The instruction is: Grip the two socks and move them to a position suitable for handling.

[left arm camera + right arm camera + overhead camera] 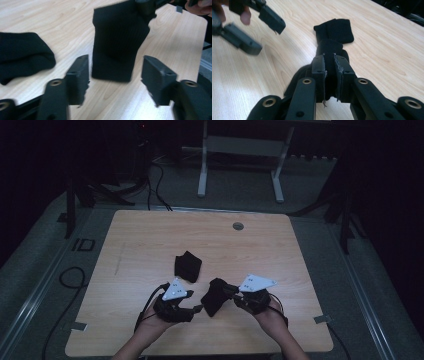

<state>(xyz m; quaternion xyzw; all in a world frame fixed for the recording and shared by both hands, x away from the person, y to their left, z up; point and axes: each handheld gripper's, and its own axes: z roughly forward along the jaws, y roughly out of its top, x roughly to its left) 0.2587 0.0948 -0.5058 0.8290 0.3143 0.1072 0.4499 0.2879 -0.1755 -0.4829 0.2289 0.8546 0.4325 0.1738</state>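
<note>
Near the table's (150, 240) front edge, our right gripper (329, 75) pinches a black sock (214, 296), hanging above the wood. Our left gripper (198, 309) waits just left, fingers spread, gripping nothing. Another folded sock (187, 266) lies farther back.

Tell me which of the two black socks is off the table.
The sock clamped in the right gripper, the held sock, hangs above the wood; the other sock lies folded, untouched, farther back on the table.
</note>
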